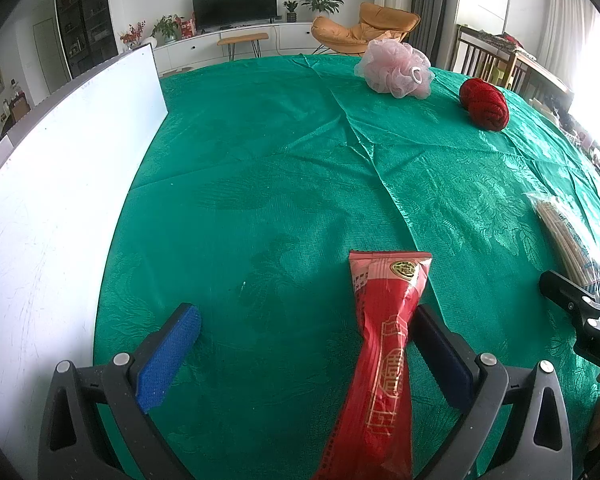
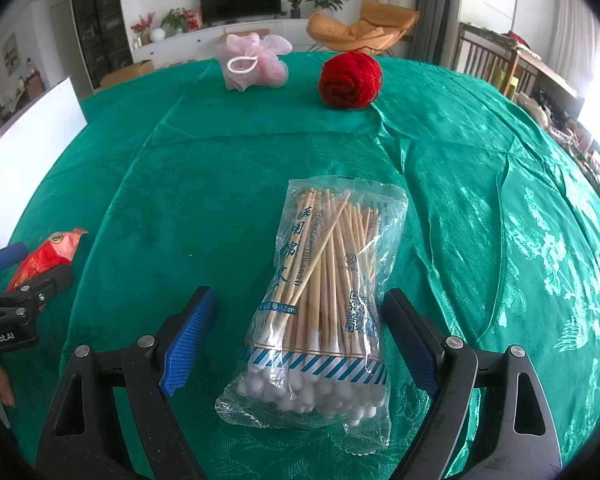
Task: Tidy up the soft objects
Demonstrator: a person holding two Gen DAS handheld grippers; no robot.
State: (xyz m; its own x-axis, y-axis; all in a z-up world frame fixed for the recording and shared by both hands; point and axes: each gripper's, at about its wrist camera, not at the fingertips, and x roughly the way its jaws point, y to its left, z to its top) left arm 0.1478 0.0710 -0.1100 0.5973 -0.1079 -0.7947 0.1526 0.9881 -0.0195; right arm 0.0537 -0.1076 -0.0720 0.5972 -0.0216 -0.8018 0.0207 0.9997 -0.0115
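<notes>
My left gripper point(image 1: 306, 326) is open around a long red foil packet point(image 1: 384, 344) that lies on the green tablecloth against the right finger point(image 1: 440, 356). My right gripper point(image 2: 300, 312) is open around a clear bag of cotton swabs point(image 2: 324, 304) that lies between the fingers without touching either pad. A pink mesh bath puff point(image 1: 396, 68) and a red ball of yarn point(image 1: 484, 104) sit at the far side of the table; both also show in the right wrist view, the puff point(image 2: 254, 62) left of the yarn point(image 2: 350, 80).
A white board point(image 1: 60, 184) stands along the table's left edge. The green tablecloth point(image 1: 260, 160) has raised creases across the middle. The other gripper shows at each view's edge: the right one point(image 1: 580, 308) and the left one point(image 2: 24, 280). Chairs stand beyond the table.
</notes>
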